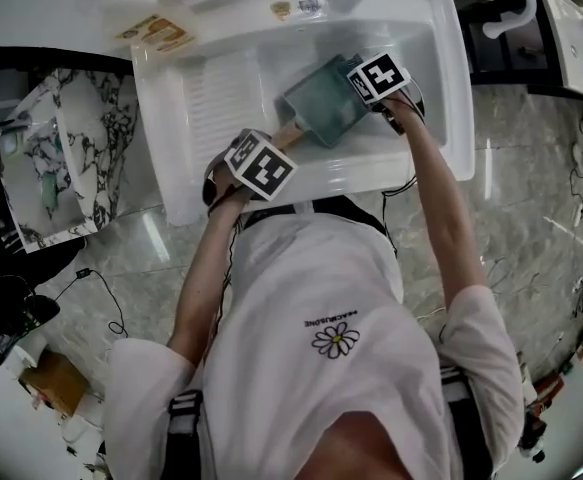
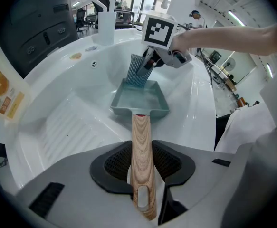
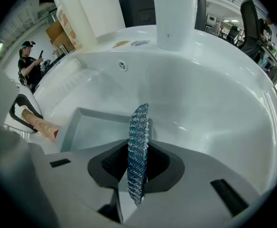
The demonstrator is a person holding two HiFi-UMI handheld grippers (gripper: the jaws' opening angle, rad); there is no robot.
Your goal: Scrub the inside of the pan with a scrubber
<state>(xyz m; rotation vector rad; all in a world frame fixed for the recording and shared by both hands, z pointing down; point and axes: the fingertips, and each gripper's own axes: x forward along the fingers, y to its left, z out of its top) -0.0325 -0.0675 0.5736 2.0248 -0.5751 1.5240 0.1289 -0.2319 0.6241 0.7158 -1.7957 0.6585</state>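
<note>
A square grey-green pan [image 1: 323, 101] with a wooden handle [image 2: 142, 160] sits in the white sink [image 1: 441, 88]. My left gripper [image 2: 143, 175] is shut on that handle, holding the pan [image 2: 141, 99] out ahead of it. My right gripper [image 3: 137, 167] is shut on a flat blue-silver mesh scrubber [image 3: 138, 151], which stands on edge between the jaws. In the left gripper view the scrubber [image 2: 138, 71] touches the pan's far rim from above, with the right gripper [image 2: 148, 66] behind it. The pan [image 3: 88, 127] lies just beyond the scrubber in the right gripper view.
The sink has a ribbed drainboard [image 1: 211, 98] on its left side and a drain [image 3: 123, 66] in the back wall. A white faucet column [image 3: 174, 13] rises behind the basin. A marbled counter [image 1: 81, 138] lies left of the sink.
</note>
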